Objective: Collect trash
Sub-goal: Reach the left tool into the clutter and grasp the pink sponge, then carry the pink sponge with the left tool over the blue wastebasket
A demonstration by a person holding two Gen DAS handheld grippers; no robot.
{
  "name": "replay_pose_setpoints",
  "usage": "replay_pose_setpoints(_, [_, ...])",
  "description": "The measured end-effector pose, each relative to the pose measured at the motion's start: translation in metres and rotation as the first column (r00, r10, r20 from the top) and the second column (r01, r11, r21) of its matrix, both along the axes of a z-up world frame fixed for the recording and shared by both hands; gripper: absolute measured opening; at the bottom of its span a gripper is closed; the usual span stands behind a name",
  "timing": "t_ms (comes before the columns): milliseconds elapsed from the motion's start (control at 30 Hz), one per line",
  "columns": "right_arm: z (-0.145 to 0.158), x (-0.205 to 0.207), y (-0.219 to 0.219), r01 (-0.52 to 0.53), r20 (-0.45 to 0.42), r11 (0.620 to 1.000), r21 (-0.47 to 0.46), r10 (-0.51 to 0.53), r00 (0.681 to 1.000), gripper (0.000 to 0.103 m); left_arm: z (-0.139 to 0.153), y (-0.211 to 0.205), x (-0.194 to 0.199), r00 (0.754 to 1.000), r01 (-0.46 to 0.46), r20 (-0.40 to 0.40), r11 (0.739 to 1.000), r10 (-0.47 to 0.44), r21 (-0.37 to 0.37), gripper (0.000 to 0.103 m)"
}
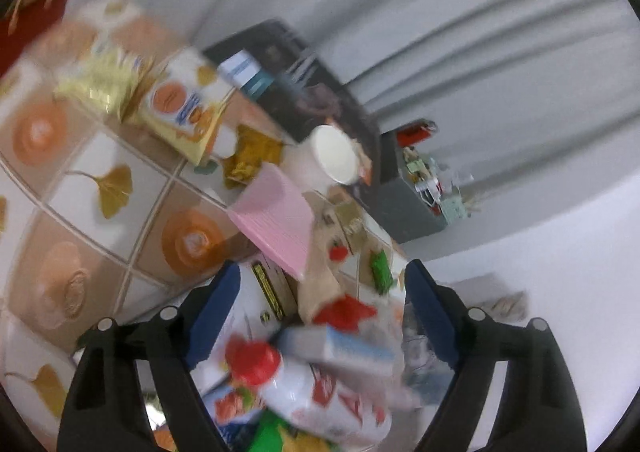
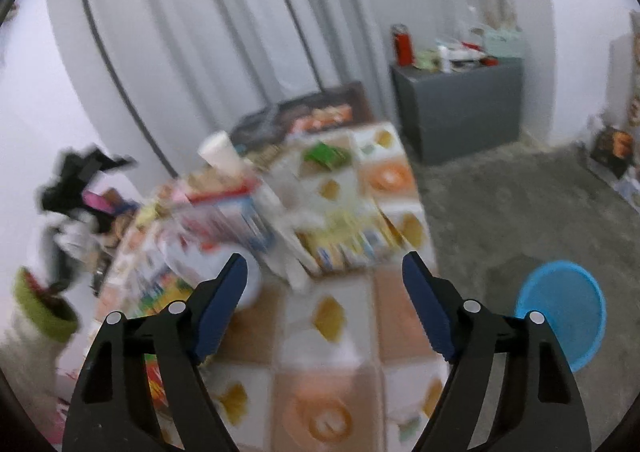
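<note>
The table (image 1: 92, 188) has a leaf-and-orange patterned cloth and is littered with trash. In the left wrist view my left gripper (image 1: 324, 272) is open above a pile of packaging: a white bottle with a red cap (image 1: 312, 392), a blue-white carton (image 1: 352, 348), a pink paper (image 1: 280, 220), a white paper cup (image 1: 334, 154), a yellow snack box (image 1: 184, 108). In the right wrist view my right gripper (image 2: 324, 268) is open and empty above the table (image 2: 328, 368), near a yellow box (image 2: 348, 240) and blurred cartons (image 2: 224, 212). Both views are motion-blurred.
A blue bin (image 2: 564, 312) stands on the grey carpet right of the table. A grey cabinet (image 2: 460, 108) with clutter stands by the curtain. A dark tray (image 1: 296, 84) lies at the table's far end. A green pot (image 2: 44, 308) sits at left.
</note>
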State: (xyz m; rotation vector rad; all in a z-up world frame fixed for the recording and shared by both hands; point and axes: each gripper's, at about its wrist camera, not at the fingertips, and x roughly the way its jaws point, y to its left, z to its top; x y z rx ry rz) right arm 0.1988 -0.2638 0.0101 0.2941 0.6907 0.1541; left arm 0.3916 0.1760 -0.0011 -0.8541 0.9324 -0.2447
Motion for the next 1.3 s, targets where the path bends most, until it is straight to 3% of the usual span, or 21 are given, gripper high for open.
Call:
replay_pose_setpoints(133, [0.027,0.048,0.017,-0.161,0.028,0.986,0.045,0.16,0.987,0.075,-0.024,0.008,0.025,0.997,-0.03,-0.073,0.998,0.025,-0.063,0.081])
replay_pose_setpoints(233, [0.041,0.095,0.043,-0.304,0.014,0.951,0.066,0.303,0.953,0.075,-0.039,0.01,0.038,0.993,-0.038,-0.112,0.994,0.026,-0.103,0.081])
replay_pose_setpoints(333, [0.043,0.152,0.08,-0.418,-0.036,0.906,0.068,0.421,0.906,0.076,-0.045,0.009,0.044,0.992,-0.034,-0.126,0.994,0.021,-0.104,0.081])
replay_pose_setpoints(500, [0.021,0.219,0.156,-0.598,-0.175,0.8,0.043,0.596,0.784,0.075,-0.049,0.005,0.046,0.99,-0.019,-0.14,0.995,0.005,-0.095,0.071])
replay_pose_setpoints(600, [-0.002,0.238,0.194,-0.661,-0.277,0.75,0.01,0.637,0.719,0.068,-0.053,0.006,0.048,0.989,-0.013,-0.147,0.996,-0.001,-0.092,0.063])
replay_pose_setpoints(733, [-0.029,0.247,0.218,-0.696,-0.368,0.717,-0.025,0.641,0.673,0.058,-0.057,0.01,0.045,0.99,-0.011,-0.14,0.994,-0.004,-0.109,0.05])
replay_pose_setpoints(867, [-0.045,0.25,0.231,-0.72,-0.45,0.692,-0.05,0.628,0.635,0.041,-0.059,0.014,0.045,0.992,-0.01,-0.123,0.993,-0.005,-0.12,0.037])
replay_pose_setpoints(1067, [-0.049,0.255,0.228,-0.71,-0.49,0.703,-0.029,0.609,0.623,0.011,-0.061,0.016,0.048,0.995,-0.006,-0.097,0.991,-0.007,-0.136,0.026])
replay_pose_setpoints(1167, [-0.048,0.254,0.225,-0.705,-0.488,0.708,-0.038,0.603,0.631,0.004,-0.06,0.015,0.049,0.997,0.001,-0.077,0.992,-0.011,-0.13,0.024])
replay_pose_setpoints(1300, [-0.042,0.253,0.222,-0.693,-0.467,0.719,-0.053,0.596,0.653,0.001,-0.053,0.014,0.046,0.999,0.006,-0.042,0.992,-0.012,-0.123,0.023])
